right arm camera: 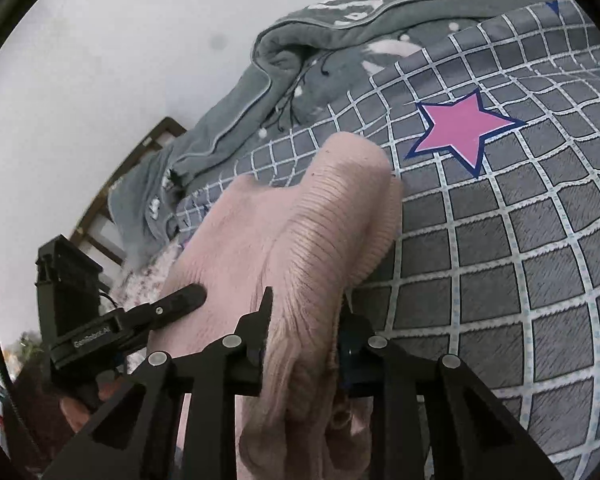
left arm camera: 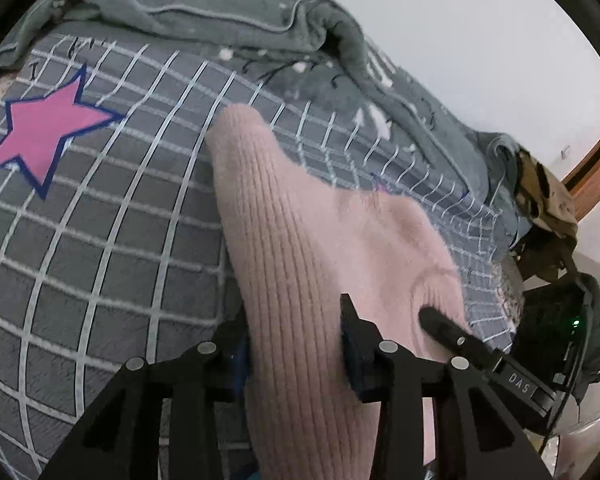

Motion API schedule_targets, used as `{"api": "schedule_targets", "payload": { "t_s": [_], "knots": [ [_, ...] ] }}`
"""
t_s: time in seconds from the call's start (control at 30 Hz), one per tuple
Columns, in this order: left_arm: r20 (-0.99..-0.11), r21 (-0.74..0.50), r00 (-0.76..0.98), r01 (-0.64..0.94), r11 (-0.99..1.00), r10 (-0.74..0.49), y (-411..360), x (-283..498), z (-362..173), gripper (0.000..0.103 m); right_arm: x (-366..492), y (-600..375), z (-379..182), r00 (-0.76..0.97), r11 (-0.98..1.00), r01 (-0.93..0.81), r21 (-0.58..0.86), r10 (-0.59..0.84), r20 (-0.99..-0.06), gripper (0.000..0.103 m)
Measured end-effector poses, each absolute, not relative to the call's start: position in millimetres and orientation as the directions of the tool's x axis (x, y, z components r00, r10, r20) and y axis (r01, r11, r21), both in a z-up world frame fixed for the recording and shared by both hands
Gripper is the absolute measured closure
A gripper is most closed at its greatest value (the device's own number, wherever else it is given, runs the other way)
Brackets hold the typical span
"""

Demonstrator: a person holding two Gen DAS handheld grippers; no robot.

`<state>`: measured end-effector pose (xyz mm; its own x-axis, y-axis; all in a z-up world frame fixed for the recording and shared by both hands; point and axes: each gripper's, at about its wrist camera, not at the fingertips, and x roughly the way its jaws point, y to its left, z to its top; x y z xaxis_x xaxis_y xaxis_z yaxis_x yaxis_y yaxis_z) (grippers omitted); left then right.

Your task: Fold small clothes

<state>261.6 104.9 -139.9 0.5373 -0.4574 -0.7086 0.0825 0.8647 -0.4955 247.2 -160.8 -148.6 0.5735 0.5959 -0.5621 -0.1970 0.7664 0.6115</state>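
Just ribbed pink sweater (left arm camera: 300,248) (fuzzy, bunched) between both claws; checked bedspread (left arm camera: 100,248) beneath

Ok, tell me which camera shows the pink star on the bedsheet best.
The right wrist view: the pink star sits whole and sharp on the checked sheet. The left wrist view shows it too, but stretched near the frame's edge.

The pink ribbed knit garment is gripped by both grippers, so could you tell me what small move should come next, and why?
Probably carry both ends forward and lower them onto the grey checked bedspread. The pink ribbed knit garment hangs pinched in the left gripper and right gripper, its far end already resting on the spread, so laying it down would complete a fold.
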Motion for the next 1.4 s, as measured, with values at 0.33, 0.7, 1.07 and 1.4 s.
{"api": "schedule_targets", "payload": {
  "t_s": [0.33,0.7,1.07,1.4],
  "knots": [
    [-0.715,-0.23,0.665,0.071,0.971,-0.218,98,239,-117,0.043,248,-183,-138,0.628,0.811,-0.2,0.55,0.537,-0.563,0.064],
    [-0.728,-0.201,0.661,0.047,0.978,-0.181,75,293,-119,0.042,299,-173,-159,0.568,0.802,-0.173,0.571,0.555,-0.607,0.067],
    [-0.724,-0.213,0.658,0.071,0.975,-0.206,84,289,-139,0.041,291,-172,-157,0.641,0.804,-0.233,0.547,0.55,-0.536,0.092],
    [-0.664,-0.396,0.685,0.02,0.918,-0.301,111,281,-140,0.04,287,-180,-161,0.671,0.816,-0.172,0.552,0.507,-0.542,0.091]
  ]
}}
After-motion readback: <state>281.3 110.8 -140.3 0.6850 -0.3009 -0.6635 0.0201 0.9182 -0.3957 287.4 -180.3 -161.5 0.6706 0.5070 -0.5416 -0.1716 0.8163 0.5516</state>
